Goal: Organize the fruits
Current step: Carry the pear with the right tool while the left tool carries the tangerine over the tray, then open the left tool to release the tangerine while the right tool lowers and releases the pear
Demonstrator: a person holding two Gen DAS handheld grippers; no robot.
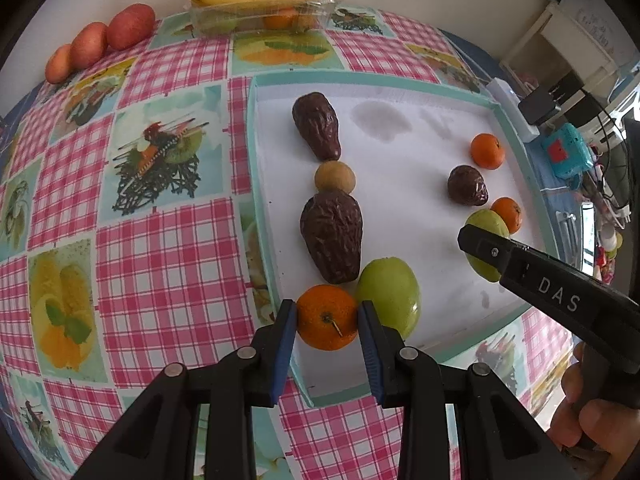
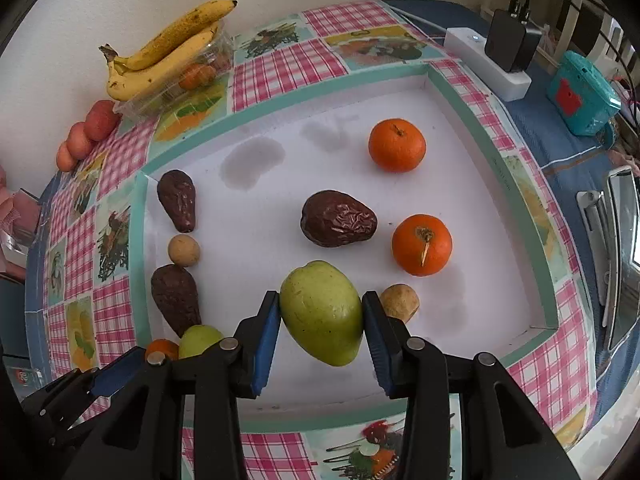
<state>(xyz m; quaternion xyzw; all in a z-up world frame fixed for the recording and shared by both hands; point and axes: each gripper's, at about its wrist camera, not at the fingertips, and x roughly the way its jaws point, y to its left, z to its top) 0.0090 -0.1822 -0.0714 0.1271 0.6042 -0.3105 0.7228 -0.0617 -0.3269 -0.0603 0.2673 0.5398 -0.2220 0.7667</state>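
- Two fruits are pinched at once: the left gripper (image 1: 327, 318) clamps a tangerine (image 1: 326, 317) at the near left corner of the white tray (image 1: 420, 92).
- Right gripper (image 2: 322, 316) squeezes a green mango (image 2: 322, 312) across its middle, near the tray's near edge.
- Tangerine is probably light, soft-skinned; mango likely heavier, smooth, slippery.
- Wrinkled avocados (image 1: 331, 238) lie along the left wall.

The white letters "DAS" stand on the black plastic body of the right gripper (image 1: 486, 248), seen from the left wrist view above the right edge of the white tray (image 1: 400, 208). No other writing is legible.
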